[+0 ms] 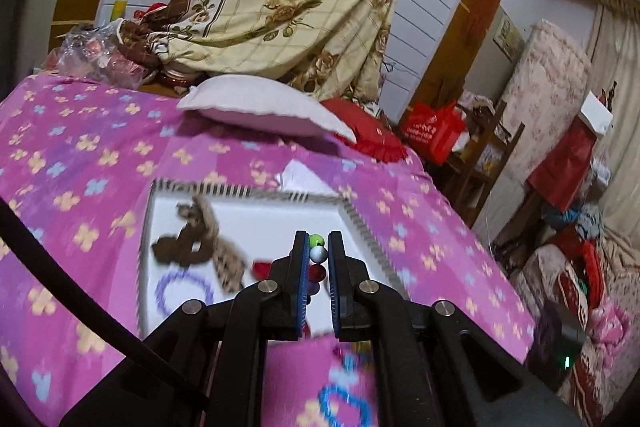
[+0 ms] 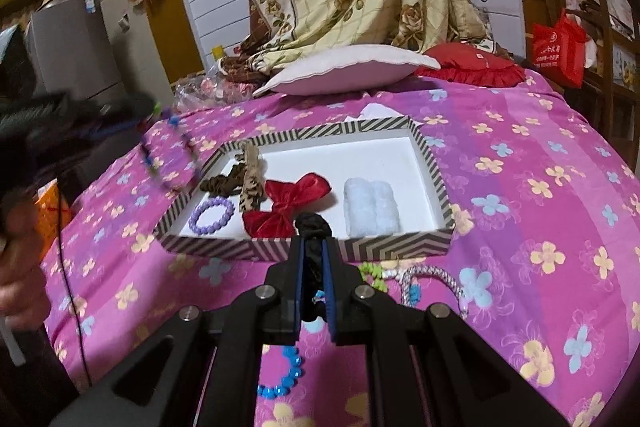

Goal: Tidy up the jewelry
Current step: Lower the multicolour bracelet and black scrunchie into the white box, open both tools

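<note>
My left gripper is shut on a bracelet of mixed beads, green, white and red, held above the striped tray. The right wrist view shows that gripper blurred at the left, with the bead string dangling beside the tray. My right gripper is shut on a black scrunchie at the tray's near wall. Inside lie a purple bracelet, a red bow, a brown scrunchie, a leopard hair tie and a pale blue fluffy piece.
On the pink flowered bedspread near me lie a blue bead bracelet, a green piece and a white woven cord. A white pillow and a red cushion lie behind the tray. A person's hand is at the left edge.
</note>
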